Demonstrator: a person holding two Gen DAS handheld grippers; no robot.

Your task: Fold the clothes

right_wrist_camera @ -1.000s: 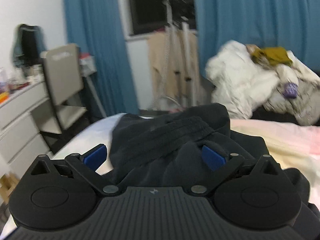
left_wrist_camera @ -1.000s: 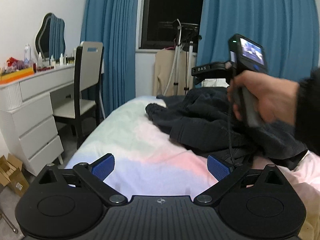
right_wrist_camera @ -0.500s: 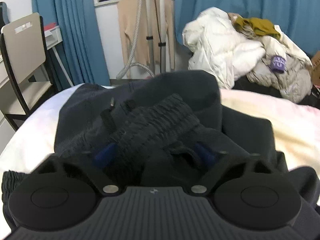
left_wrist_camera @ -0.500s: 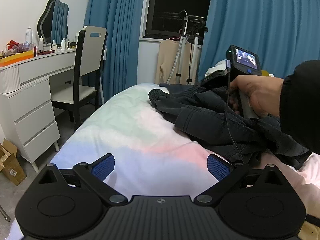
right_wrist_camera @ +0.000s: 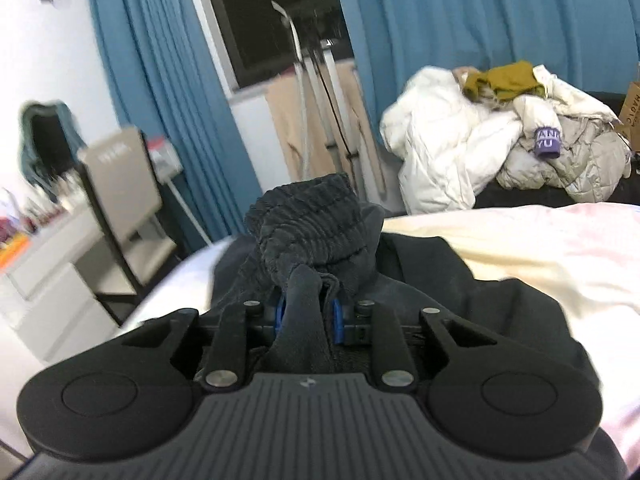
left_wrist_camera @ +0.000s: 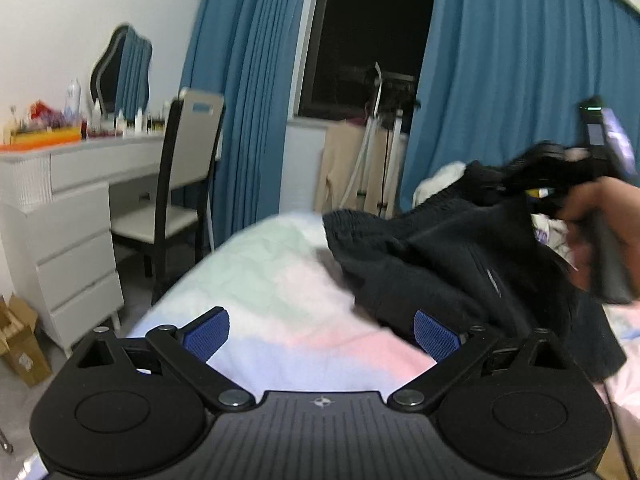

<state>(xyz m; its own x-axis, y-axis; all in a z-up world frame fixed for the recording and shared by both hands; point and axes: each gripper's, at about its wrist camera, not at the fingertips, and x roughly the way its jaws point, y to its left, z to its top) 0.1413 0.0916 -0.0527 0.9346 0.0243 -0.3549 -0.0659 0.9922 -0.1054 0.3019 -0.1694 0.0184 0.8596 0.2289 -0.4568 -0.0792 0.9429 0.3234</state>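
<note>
A dark grey garment [left_wrist_camera: 440, 256] with a ribbed waistband lies bunched on the pastel bed [left_wrist_camera: 272, 280]. My right gripper [right_wrist_camera: 307, 314] is shut on a fold of the dark garment [right_wrist_camera: 312, 232], just below its ribbed band, and holds it raised off the bed. In the left wrist view that same right gripper [left_wrist_camera: 536, 178], held by a hand [left_wrist_camera: 600, 232], lifts the cloth at the right. My left gripper [left_wrist_camera: 320, 330] is open over the bare sheet, with the garment's edge close to its right finger [left_wrist_camera: 436, 336].
A white dresser [left_wrist_camera: 60, 216] with bottles and a chair [left_wrist_camera: 176, 184] stand left of the bed. Blue curtains [left_wrist_camera: 500, 92] and a clothes stand [left_wrist_camera: 380, 152] are behind. A pile of pale clothes [right_wrist_camera: 500, 136] lies beyond the bed. Cardboard boxes [left_wrist_camera: 20, 340] sit on the floor.
My right gripper went from open over the garment to shut on a fold of it, then rose with the cloth. My left gripper stayed open above the sheet.
</note>
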